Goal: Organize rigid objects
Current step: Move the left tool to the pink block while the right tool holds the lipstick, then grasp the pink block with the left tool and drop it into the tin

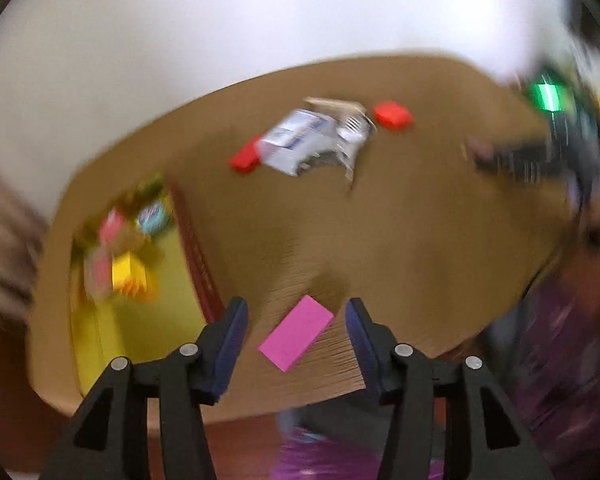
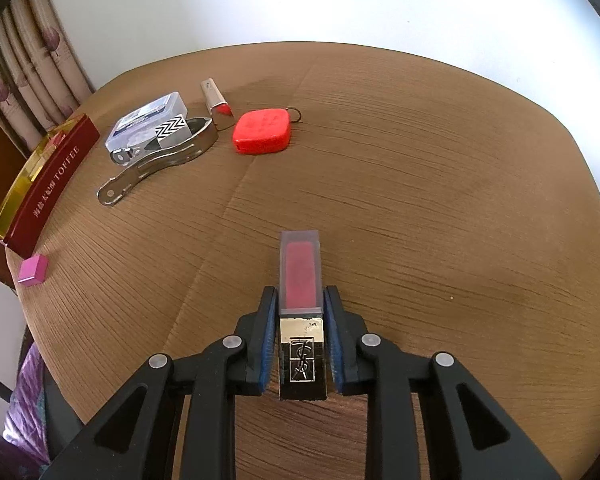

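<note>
Left wrist view: heavy motion blur, most detail lost. My left gripper (image 1: 296, 330) points steeply down at the brown table (image 1: 420, 220), jaws spread wide, nothing pinched; the pink block (image 1: 296, 332) lies on the table between the fingertips, clear of both pads. Beyond the block, a clear plastic case (image 1: 296, 144) with a red item (image 1: 244, 158) at its left and another red item (image 1: 392, 115) at its right, all smeared. Left of the block, an open yellow-lined box (image 1: 100, 332) holds several small coloured pieces, too blurred to identify. Right wrist view: sharp. My right gripper (image 2: 300, 312) points steeply down, pads pressed on a gold-capped lipstick (image 2: 300, 280) whose clear red end projects forward over the table. Far left of the lipstick, the red toffee box is cut by the frame edge, contents hidden; the pink block sits at its near corner. Metal clip (image 2: 156, 160) overlaps the clear case.
</note>
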